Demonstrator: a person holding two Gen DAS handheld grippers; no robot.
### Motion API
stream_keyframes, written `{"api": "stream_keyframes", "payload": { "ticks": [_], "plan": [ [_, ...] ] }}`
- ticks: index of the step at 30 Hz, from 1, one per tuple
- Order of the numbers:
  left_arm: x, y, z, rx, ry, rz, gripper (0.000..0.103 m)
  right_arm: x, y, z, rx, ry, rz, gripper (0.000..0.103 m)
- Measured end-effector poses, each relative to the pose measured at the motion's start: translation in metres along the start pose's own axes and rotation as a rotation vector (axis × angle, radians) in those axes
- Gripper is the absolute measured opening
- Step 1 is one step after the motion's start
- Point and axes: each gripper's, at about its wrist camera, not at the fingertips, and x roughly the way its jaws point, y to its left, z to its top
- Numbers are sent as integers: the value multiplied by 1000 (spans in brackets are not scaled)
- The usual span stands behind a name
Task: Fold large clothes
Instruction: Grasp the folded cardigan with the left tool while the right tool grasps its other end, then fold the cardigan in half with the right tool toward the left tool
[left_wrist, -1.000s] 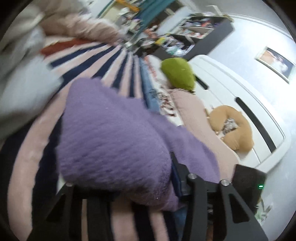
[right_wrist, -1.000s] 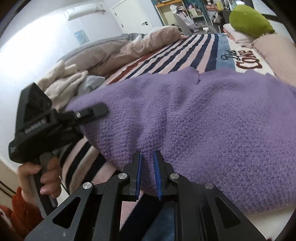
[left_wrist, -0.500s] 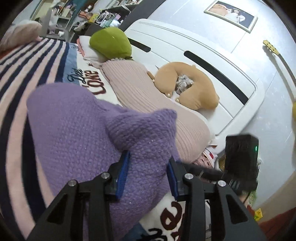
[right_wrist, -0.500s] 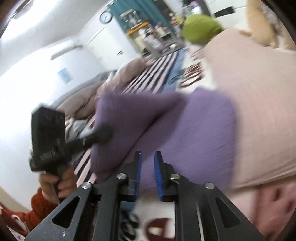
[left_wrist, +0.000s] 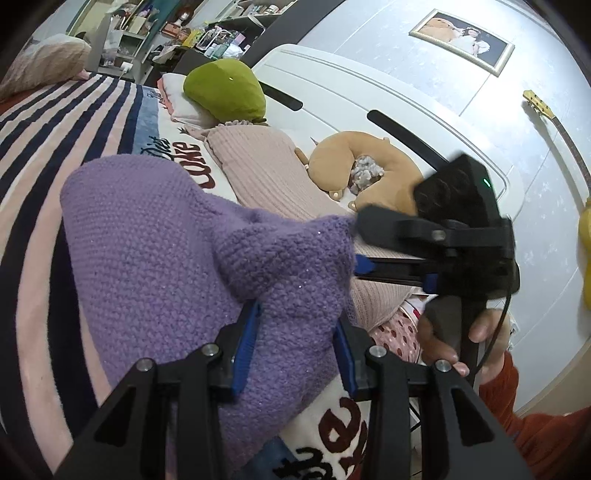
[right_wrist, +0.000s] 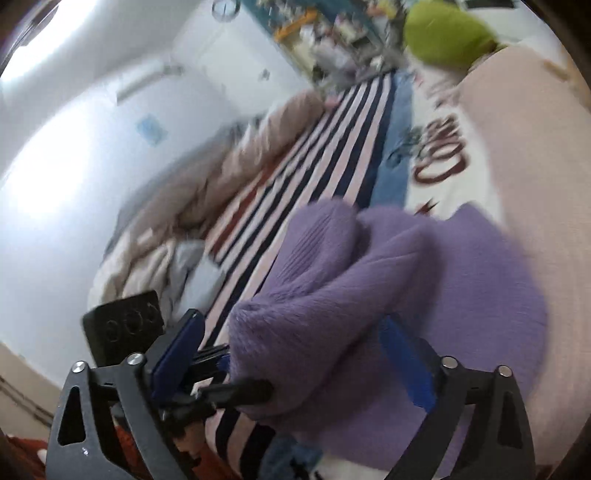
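Left wrist view is showing the striped blanket (left_wrist: 44, 155) lying at far left, then the purple knit sweater (left_wrist: 155, 258) resting on it, with the left gripper (left_wrist: 295, 339) clenching a bunched fold of sweater between its blue pads, and the right gripper (left_wrist: 360, 245) reaching in from the right against the sweater's raised edge. Right wrist view is blurring, but the right gripper (right_wrist: 291, 354) is standing spread wide around a hump of the sweater (right_wrist: 369, 295), gripping nothing.
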Motion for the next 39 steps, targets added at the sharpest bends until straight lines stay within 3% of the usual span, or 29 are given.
{"api": "stream_keyframes", "payload": {
  "ticks": [3,4,5,6,7,9,11,13,15,20,24,29,31,33,36,39],
  "plan": [
    [-2,1,-2,3,-10,-4,35,29,-1,7,12,78,-19,92],
    [-4,2,-3,2,-13,-6,35,33,-2,7,11,71,-36,83],
    [-6,2,-3,1,-15,-5,38,36,-4,8,11,66,-53,52],
    [-10,3,-3,-3,-18,-6,44,38,-7,8,26,65,-44,35],
    [-15,3,-3,-6,-25,-15,48,36,-9,8,38,54,-35,29],
    [-29,2,-2,-14,-38,-59,69,27,-10,6,24,12,-52,18],
    [-46,1,0,-16,-59,-40,79,16,-13,3,28,-37,-51,15],
    [-58,1,1,-7,-69,-2,80,-5,-17,-2,41,-103,-53,15],
    [-65,4,2,-9,-75,12,88,-31,-22,-9,52,-174,-72,15],
    [-39,21,4,-72,7,25,92,-83,-33,-32,54,-278,-176,14],
    [0,32,-3,-173,85,-53,92,-99,-52,-57,85,-282,-236,14],
    [41,41,-11,-242,160,-30,98,-80,-74,-83,123,-227,-254,14],
    [48,45,-13,-273,163,-48,93,-79,-79,-87,139,-232,-240,14],
    [46,42,-13,-259,151,-40,73,-80,-81,-88,147,-241,-229,15],
    [37,37,-12,-250,151,-25,56,-79,-80,-88,142,-238,-223,15],
    [18,39,-14,-278,125,-48,50,-76,-74,-89,138,-230,-204,15]
  ]
}}
